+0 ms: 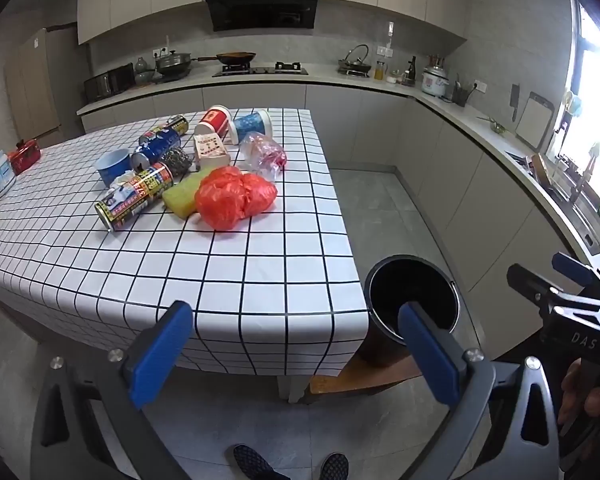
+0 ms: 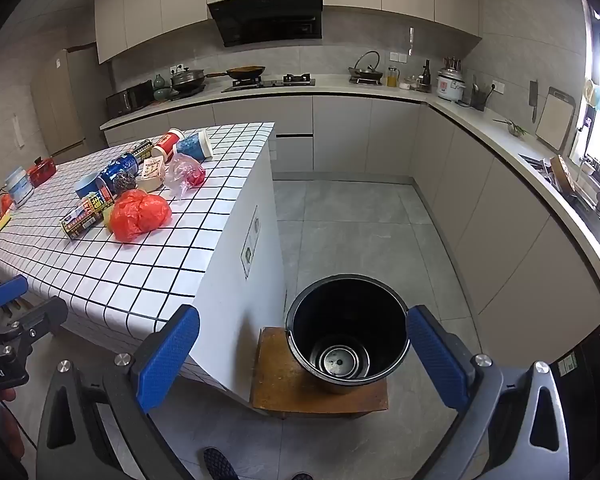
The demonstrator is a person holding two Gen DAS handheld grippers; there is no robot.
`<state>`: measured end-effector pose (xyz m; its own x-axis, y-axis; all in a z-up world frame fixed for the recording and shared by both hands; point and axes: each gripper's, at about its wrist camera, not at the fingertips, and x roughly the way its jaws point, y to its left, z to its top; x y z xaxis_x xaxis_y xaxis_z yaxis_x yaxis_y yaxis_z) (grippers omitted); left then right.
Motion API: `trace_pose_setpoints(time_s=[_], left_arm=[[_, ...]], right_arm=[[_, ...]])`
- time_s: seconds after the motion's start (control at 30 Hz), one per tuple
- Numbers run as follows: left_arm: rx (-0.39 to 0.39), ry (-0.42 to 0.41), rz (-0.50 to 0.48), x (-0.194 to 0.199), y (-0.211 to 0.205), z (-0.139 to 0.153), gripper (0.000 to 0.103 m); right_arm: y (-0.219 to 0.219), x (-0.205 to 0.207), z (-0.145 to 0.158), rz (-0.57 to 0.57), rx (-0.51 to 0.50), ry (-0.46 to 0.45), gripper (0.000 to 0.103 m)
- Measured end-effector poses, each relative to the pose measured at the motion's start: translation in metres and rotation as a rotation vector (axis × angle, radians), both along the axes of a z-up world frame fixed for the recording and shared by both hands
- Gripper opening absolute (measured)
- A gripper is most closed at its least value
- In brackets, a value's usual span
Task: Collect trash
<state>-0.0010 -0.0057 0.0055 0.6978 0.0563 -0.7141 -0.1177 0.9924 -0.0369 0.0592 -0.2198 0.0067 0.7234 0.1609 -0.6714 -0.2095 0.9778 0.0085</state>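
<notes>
Nearest the lens, the left gripper (image 1: 296, 352) and right gripper (image 2: 304, 354) both stand spread wide with nothing between their fingers. The table (image 1: 260, 280) (white cloth, black grid) carries the trash heaped toward its far side: an orange plastic bag (image 1: 234, 196), cans, cups. The black bucket (image 2: 346, 326) sits on a wooden stool (image 2: 276, 392) beside the table's corner.
</notes>
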Motion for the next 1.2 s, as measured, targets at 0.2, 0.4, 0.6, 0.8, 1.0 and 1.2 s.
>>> trace_pose_setpoints(time_s=[0.2,0.4,0.6,0.8,1.0,1.2], left_arm=[[-0.02,-0.009,0.002,0.0001,0.004,-0.0024,0.103],[-0.02,-0.01,0.001,0.0004,0.0039,-0.0019,0.103],[-0.018,-0.011,-0.001,0.0006,0.0038,-0.0009,0.103],[-0.017,-0.012,0.0,0.0009,0.0039,-0.0002,0.103],[-0.019,-0.015,0.0,0.0004,0.0053,-0.0002,0.103],[-0.021,-0.017,0.0,0.0007,0.0062,0.0,0.103]], right_arm=[[0.0,0.0002,0.0007,-0.002,-0.001,0.0,0.103],[-0.0008,-0.0001,0.0011,-0.001,0.002,-0.002,0.103],[-0.0009,-0.0007,0.0017,0.0,0.004,-0.004,0.103],[-0.0006,-0.0006,0.0018,0.001,0.003,-0.005,0.103],[-0.0008,-0.0011,0.0021,0.004,0.002,-0.005,0.103],[0.0005,0.0011,0.0031,0.002,0.001,-0.006,0.103]])
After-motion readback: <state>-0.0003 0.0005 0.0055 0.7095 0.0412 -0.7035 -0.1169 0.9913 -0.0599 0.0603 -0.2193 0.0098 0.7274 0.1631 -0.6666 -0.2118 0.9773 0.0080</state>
